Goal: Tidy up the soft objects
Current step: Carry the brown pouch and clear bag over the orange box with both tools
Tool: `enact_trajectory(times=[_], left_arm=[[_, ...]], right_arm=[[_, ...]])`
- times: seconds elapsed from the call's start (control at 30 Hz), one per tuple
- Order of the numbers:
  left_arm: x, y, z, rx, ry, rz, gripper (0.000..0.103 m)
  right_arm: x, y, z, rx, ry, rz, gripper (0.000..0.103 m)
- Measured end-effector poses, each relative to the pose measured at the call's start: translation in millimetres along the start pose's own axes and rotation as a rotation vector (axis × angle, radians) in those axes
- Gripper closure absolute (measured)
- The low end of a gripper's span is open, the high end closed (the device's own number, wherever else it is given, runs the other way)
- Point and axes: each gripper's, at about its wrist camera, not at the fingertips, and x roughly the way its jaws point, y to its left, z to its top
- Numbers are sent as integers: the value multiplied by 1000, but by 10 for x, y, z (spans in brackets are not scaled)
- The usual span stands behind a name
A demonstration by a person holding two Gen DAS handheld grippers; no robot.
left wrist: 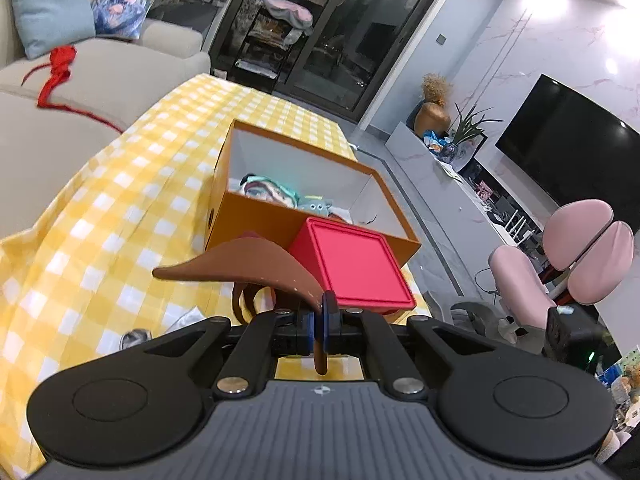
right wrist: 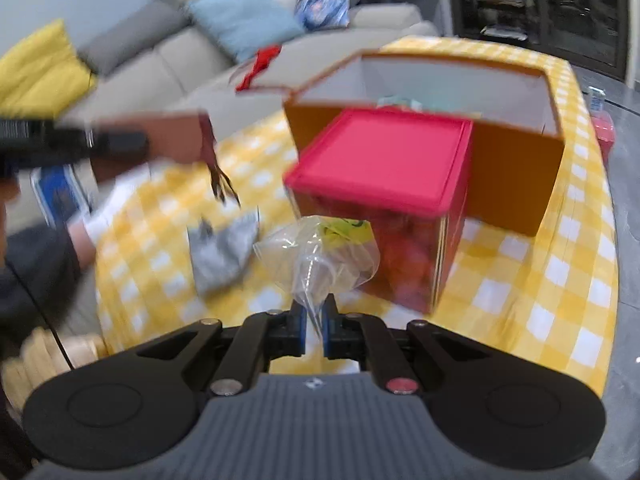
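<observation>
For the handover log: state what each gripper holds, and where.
Left gripper: brown leather strap, pinched near one end. Right gripper: clear plastic bag, by its corner.

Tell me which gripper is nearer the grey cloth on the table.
Right. The right gripper, shut on a clear plastic bag, is just beside the grey cloth; the left gripper holds a brown strap further off.

Grey sofa (left wrist: 100,76) with a blue cushion (left wrist: 52,4) and patterned cushion (left wrist: 120,10), yellow cushion (right wrist: 36,64), red ribbon (left wrist: 56,72) on the sofa, dark TV (left wrist: 568,144), pink chair (left wrist: 576,260), gold vase (left wrist: 432,116), potted plant (left wrist: 464,128)
</observation>
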Motion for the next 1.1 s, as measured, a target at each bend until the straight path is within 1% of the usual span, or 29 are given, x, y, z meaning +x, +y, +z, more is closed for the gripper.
enact_trajectory(times=[0.07, 0.17, 0.23, 0.3, 0.37, 0.43, 0.5, 0.6, 0.73, 0.8, 0.9, 0.97, 1.0, 1.1], left_arm=[[27, -35, 42, 4, -3, 19, 99], [75, -12, 91, -47, -11, 12, 99], [94, -17, 136, -75, -31, 8, 99], [87, -50, 189, -65, -60, 15, 99], [116, -118, 275, -37, -72, 25, 99], [140, -160, 361, -16, -79, 26, 99], [176, -208, 472, 14, -93, 31, 99], [228, -259, 639, 45, -111, 40, 99], [345, -294, 871, 80, -103, 28, 99], [434, -314, 992, 105, -103, 27, 99], [612, -304, 1133, 103, -115, 70, 99], [772, -257, 1239, 101, -102, 74, 99], [883, -223, 1293, 99, -83, 75, 99], [1209, -103, 1425, 82, -22, 74, 99]], right_arm=[[-127, 40, 116, -5, -80, -7, 99], [-288, 96, 270, -14, -177, -3, 99], [-374, 84, 374, 2, -224, -5, 99], [-448, 65, 480, 6, -259, 10, 99], [-513, 39, 583, 8, -289, 11, 99], [-530, 17, 690, -14, -290, 1, 99], [-506, 7, 772, -53, -308, -34, 99], [-452, -93, 970, -45, -311, -46, 99], [-346, -196, 1265, -72, -312, -104, 99], [-259, -282, 1420, -63, -308, -115, 99], [-118, -471, 1654, -27, -300, -141, 99], [8, -616, 1794, -6, -285, -162, 99], [68, -673, 1845, 5, -275, -165, 98], [311, -928, 1975, 59, -233, -148, 99]])
